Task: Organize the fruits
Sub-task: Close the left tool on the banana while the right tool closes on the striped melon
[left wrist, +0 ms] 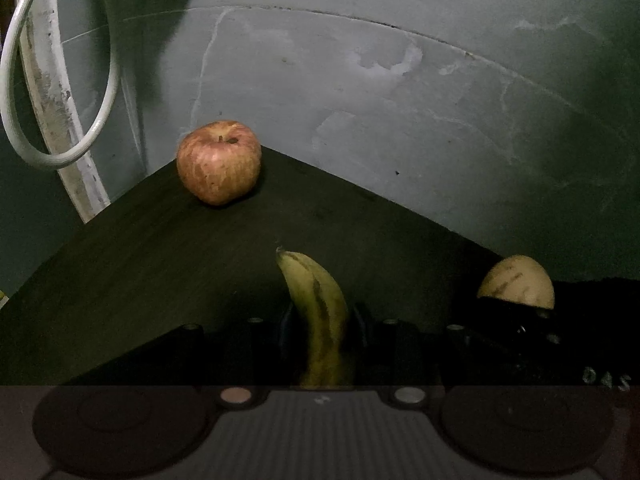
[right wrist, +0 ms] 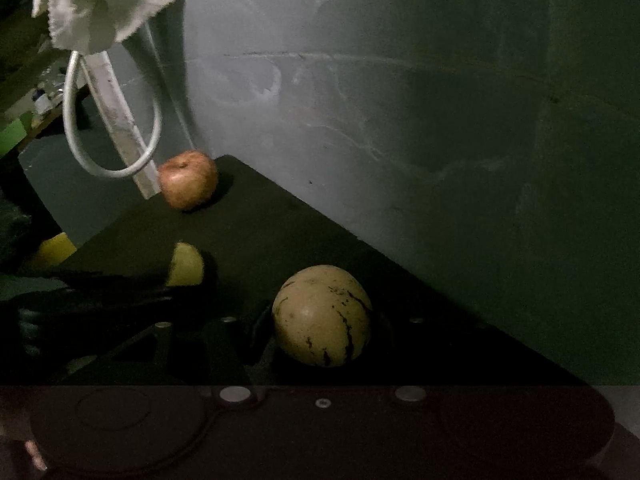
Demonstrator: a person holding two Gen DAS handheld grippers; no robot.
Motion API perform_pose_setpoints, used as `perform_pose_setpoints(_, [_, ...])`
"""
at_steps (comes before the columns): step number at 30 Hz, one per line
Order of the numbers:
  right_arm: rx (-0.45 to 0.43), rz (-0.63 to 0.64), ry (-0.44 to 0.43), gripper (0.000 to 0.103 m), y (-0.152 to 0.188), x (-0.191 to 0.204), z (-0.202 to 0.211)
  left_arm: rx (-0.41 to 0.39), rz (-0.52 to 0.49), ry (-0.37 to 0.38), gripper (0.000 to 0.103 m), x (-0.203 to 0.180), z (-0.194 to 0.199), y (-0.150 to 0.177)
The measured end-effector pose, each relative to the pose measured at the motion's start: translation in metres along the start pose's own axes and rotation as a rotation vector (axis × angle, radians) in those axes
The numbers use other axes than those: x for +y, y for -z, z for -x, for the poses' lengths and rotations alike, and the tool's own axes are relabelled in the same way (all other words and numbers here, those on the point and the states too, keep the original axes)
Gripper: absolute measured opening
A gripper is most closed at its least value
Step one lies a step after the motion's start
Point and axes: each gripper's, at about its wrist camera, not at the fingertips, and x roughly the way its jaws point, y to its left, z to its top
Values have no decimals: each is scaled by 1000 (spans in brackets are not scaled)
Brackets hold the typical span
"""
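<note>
A yellow banana (left wrist: 316, 300) with dark streaks runs forward between the fingers of my left gripper (left wrist: 322, 318), which is shut on it, tip pointing away. My right gripper (right wrist: 322, 326) is shut on a pale round fruit (right wrist: 322, 316) with dark stripes; its right finger is lost in shadow. That same fruit (left wrist: 516, 282) shows at the right of the left wrist view, above the dark right gripper. A red apple (left wrist: 219, 162) stands alone at the far corner of the dark table (left wrist: 140, 260). The right wrist view also has the apple (right wrist: 188, 180) and the banana tip (right wrist: 186, 264).
A grey wall (left wrist: 400, 100) runs close behind the table. A white cable loop (left wrist: 60, 92) and a white strip hang beyond the table's far left corner, with a white cloth (right wrist: 108, 0) above. A yellow object (right wrist: 52, 250) lies past the left edge.
</note>
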Motion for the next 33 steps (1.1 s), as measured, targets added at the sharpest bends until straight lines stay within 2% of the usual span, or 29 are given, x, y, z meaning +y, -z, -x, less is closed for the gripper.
perform_pose_setpoints(7, [-39,2,-29,55,-5,5,41,-53,0,16,32,-8,34,-5])
perform_pose_setpoints(17, [-153,43,-110,55,-13,22,143,-179,41,-34,32,-8,140,0])
perform_pose_setpoints(24, [-213,115,-188,55,7,47,218,-248,79,-83,32,-4,223,28])
perform_pose_setpoints(29, [-207,165,-248,55,37,68,254,-265,107,-115,32,-5,270,62])
perform_pose_setpoints(33, [-191,196,-288,55,62,85,272,-256,126,-131,32,-6,290,93])
